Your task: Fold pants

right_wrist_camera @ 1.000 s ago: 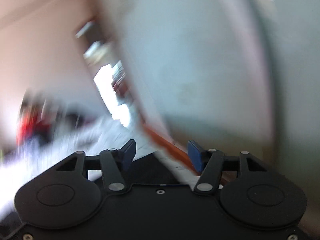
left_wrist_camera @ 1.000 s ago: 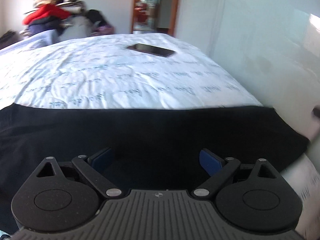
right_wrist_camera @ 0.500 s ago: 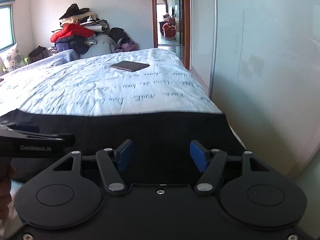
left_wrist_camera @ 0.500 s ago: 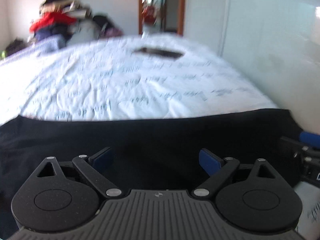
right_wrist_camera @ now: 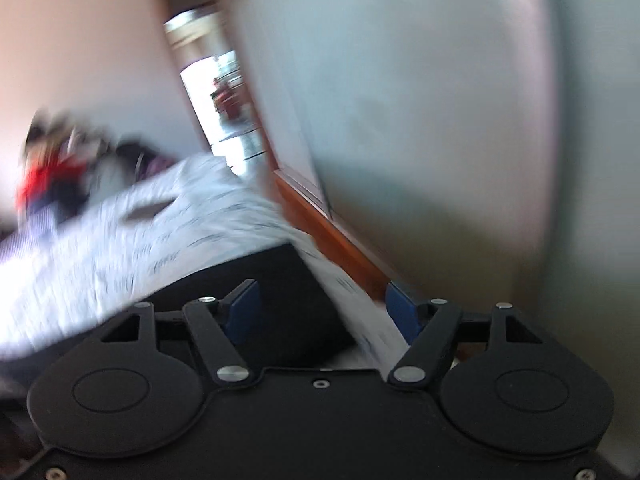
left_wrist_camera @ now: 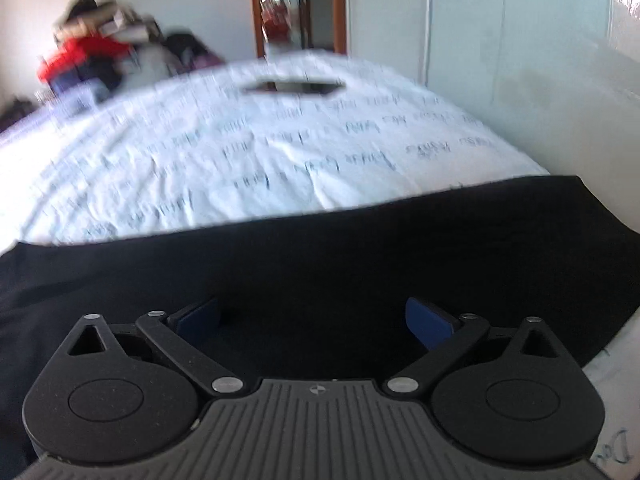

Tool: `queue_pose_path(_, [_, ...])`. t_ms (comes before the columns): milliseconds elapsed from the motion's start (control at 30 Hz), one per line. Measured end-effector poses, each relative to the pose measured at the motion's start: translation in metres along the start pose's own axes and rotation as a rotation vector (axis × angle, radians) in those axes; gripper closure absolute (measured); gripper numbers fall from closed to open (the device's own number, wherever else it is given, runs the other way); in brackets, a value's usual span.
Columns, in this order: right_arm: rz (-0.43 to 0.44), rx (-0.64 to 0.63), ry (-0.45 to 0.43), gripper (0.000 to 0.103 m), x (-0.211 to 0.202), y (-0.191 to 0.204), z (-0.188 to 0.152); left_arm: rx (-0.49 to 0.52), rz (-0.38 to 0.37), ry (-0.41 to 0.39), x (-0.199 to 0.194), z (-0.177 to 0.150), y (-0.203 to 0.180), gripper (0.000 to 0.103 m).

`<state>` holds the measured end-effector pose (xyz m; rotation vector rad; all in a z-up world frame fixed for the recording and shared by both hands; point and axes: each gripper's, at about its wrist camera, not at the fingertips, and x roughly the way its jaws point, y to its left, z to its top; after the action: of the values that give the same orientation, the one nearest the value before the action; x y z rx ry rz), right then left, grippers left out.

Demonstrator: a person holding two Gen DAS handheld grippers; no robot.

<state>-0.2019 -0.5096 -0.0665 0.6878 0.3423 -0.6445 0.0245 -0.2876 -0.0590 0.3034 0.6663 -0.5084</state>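
Black pants point(left_wrist_camera: 320, 264) under spread left tool point(left_wrist_camera: 316, 320)

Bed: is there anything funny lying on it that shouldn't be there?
Yes. A dark flat thing, maybe a phone or tablet, lies alone far up the bed, well beyond the black pants. It is too blurred to name. The pants lie flat, and both tongs are open, holding nothing.

Right tongs point(right_wrist_camera: 320, 312) tilted sideways; left tongs point(left_wrist_camera: 314, 320) advanced.

A big bed point(left_wrist_camera: 280, 152) with a white sheet fills the room. Clothes point(left_wrist_camera: 92, 60) are piled by the far wall, near an open door point(left_wrist_camera: 296, 4).
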Motion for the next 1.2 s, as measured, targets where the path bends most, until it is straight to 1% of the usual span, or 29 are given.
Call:
queue_pose_path(67, [0.062,0.145,0.026,0.031,-0.005,-0.023,-0.007,0.043,0.012,-0.034,-0.002,-0.004,-0.007,0.002])
queue_pose_path(133, [0.118,0.224,0.039,0.031,-0.006,-0.033,-0.013,0.058,0.015,-0.055,-0.002,-0.006,-0.008,0.002])
queue_pose_path(233, [0.168,0.255,0.048,0.031,-0.001,-0.027,-0.012,0.008,-0.023,-0.034,0.0,-0.005,0.001,0.002])
queue_pose_path(300, [0.21,0.261,0.075,0.031,0.004,-0.017,-0.014,-0.032,-0.052,-0.014,-0.003,-0.002,0.009,0.004])
queue_pose_path(367, [0.18,0.258,0.092,0.032,0.007,-0.01,-0.017,-0.054,-0.066,-0.015,-0.009,0.0,0.013,0.004])
queue_pose_path(400, [0.177,0.267,0.085,0.034,0.007,-0.009,-0.018,-0.056,-0.068,-0.019,-0.011,0.002,0.014,0.004])
queue_pose_path(433, [0.179,0.277,0.081,0.044,0.007,-0.006,-0.019,-0.05,-0.073,-0.021,-0.014,0.004,0.013,0.003])
queue_pose_path(500, [0.177,0.274,0.079,0.075,0.008,-0.005,-0.018,-0.038,-0.102,-0.01,-0.015,0.012,0.012,0.003])
queue_pose_path(533, [0.164,0.262,0.074,0.08,0.009,-0.006,-0.016,-0.04,-0.127,0.004,-0.014,0.017,0.011,0.003])
queue_pose_path(567, [0.157,0.235,0.068,0.082,0.011,-0.005,-0.013,-0.044,-0.162,0.023,-0.012,0.023,0.009,0.003])
queue_pose_path(600, [0.143,0.175,0.052,0.084,0.007,0.003,-0.013,-0.047,-0.209,0.053,-0.009,0.031,0.007,0.003])
queue_pose_path(700, [0.041,-0.153,-0.015,0.084,-0.009,0.044,-0.013,-0.069,-0.376,0.17,0.007,0.056,0.0,0.004])
queue_pose_path(733, [0.014,-0.249,-0.034,0.084,-0.013,0.059,-0.016,-0.092,-0.428,0.202,0.012,0.064,-0.001,0.004])
queue_pose_path(800, [-0.012,-0.392,-0.06,0.084,-0.018,0.082,-0.02,-0.153,-0.512,0.244,0.02,0.076,-0.002,0.004])
queue_pose_path(867, [-0.031,-0.505,-0.081,0.084,-0.02,0.099,-0.026,-0.221,-0.556,0.261,0.024,0.083,-0.001,0.004])
queue_pose_path(967, [-0.035,-0.636,-0.1,0.085,-0.023,0.118,-0.035,-0.3,-0.628,0.248,0.023,0.088,0.003,0.003])
queue_pose_path(1100, [-0.015,-0.87,-0.158,0.085,-0.032,0.139,-0.06,-0.329,-0.7,0.269,0.024,0.091,-0.001,0.003])
queue_pose_path(1200, [0.029,-1.0,-0.173,0.085,-0.042,0.15,-0.075,-0.353,-0.711,0.291,0.03,0.091,-0.001,0.003])
